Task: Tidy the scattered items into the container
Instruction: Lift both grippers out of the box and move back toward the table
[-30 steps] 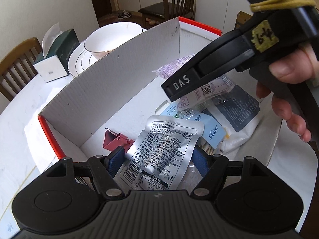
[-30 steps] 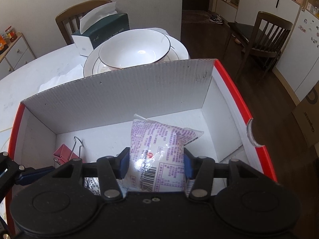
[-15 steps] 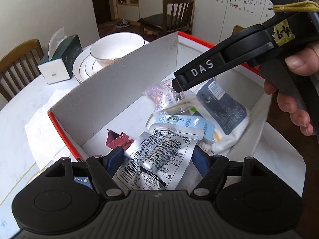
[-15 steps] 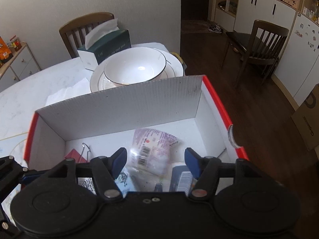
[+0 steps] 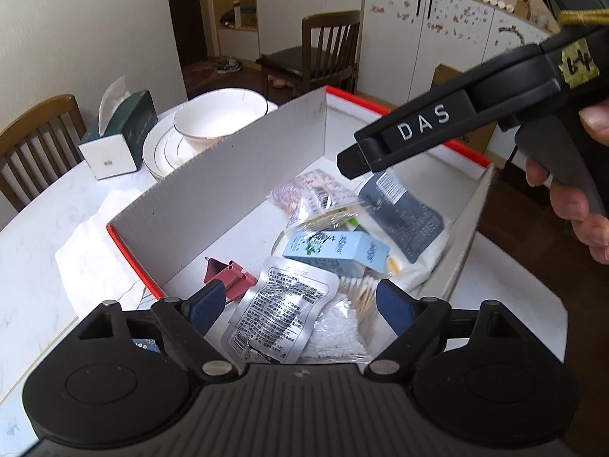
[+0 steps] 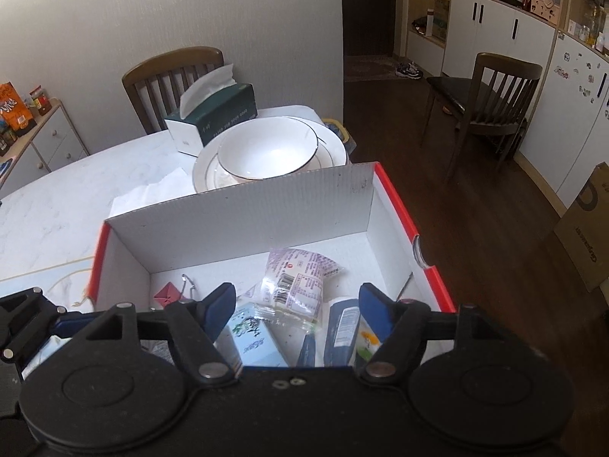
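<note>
Now the left tool (image 5: pixel 297 304) hangs spread, its jaws just widened, pinching nothing; the silver foil pouch (image 5: pixel 279 312) lies loose below it. The right tool (image 6: pixel 293 304), also just widened and empty, hovers over the purple snack packet (image 6: pixel 297 280). Both packets rest inside the red-edged cardboard box (image 6: pixel 236 224) on the table (image 6: pixel 57 198), mid-frame.

Hidden and cropped parts around the box (image 6: pixel 243 224)

The right gripper (image 6: pixel 295 306) body covers the box's near contents; the silver pouch (image 5: pixel 279 310) runs under the left gripper (image 5: pixel 300 302) (print too small to read); the hand (image 5: pixel 582 205) is cropped.
</note>
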The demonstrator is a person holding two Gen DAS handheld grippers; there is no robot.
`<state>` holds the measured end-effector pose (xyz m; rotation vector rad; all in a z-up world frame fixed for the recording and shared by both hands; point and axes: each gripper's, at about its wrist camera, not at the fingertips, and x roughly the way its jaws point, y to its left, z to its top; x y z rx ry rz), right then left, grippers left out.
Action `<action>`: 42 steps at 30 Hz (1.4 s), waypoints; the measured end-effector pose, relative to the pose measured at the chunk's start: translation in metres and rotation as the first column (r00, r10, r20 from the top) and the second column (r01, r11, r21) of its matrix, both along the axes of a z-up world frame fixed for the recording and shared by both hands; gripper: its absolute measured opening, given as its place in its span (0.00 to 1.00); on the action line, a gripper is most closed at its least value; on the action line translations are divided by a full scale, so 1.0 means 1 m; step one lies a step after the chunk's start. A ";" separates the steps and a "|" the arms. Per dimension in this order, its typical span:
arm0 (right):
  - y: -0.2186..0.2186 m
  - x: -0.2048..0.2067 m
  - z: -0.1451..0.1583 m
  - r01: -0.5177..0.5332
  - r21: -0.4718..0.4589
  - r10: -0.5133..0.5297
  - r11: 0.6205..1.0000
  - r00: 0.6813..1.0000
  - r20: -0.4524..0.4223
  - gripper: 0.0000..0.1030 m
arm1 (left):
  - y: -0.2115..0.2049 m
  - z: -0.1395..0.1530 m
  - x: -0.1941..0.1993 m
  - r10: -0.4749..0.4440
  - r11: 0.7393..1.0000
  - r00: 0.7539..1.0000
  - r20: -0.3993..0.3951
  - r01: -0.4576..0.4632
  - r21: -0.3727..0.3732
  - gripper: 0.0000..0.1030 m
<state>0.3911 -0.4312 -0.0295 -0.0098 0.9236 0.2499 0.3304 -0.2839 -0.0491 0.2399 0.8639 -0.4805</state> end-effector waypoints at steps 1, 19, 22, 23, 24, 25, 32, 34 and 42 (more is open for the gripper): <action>0.000 -0.003 0.003 -0.001 0.001 0.001 1.000 1.000 0.006 0.69 | 0.001 0.003 -0.003 0.000 1.000 1.000 0.005 0.000 -0.008 0.84; 0.039 -0.076 0.053 -0.048 0.028 0.044 0.998 0.993 0.114 0.72 | 0.072 0.051 -0.062 0.024 0.989 0.991 0.128 -0.004 -0.149 0.84; 0.051 -0.090 0.058 -0.050 0.043 0.044 0.998 0.991 0.125 0.73 | 0.091 0.058 -0.071 0.040 0.986 0.988 0.148 -0.016 -0.165 0.84; 0.056 -0.095 0.060 -0.051 0.048 0.044 0.998 0.991 0.130 0.73 | 0.098 0.059 -0.073 0.045 0.985 0.987 0.151 -0.019 -0.170 0.84; 0.060 -0.101 0.061 -0.051 0.052 0.043 0.997 0.990 0.134 0.74 | 0.104 0.061 -0.076 0.050 0.984 0.987 0.155 -0.023 -0.174 0.84; 0.065 -0.105 0.062 -0.053 0.056 0.045 0.997 0.989 0.138 0.75 | 0.111 0.062 -0.079 0.056 0.984 0.986 0.158 -0.028 -0.177 0.84; 0.107 -0.140 0.059 -0.084 0.067 0.073 0.994 0.985 0.154 0.80 | 0.159 0.067 -0.101 0.080 0.983 0.978 0.192 -0.045 -0.180 0.84; 0.119 -0.148 0.056 -0.094 0.064 0.083 0.994 0.984 0.158 0.81 | 0.175 0.067 -0.107 0.085 0.982 0.977 0.197 -0.049 -0.181 0.84; 0.169 -0.178 0.041 -0.114 0.065 0.104 0.991 0.983 0.149 0.87 | 0.238 0.058 -0.123 0.119 0.981 0.974 0.195 -0.086 -0.172 0.88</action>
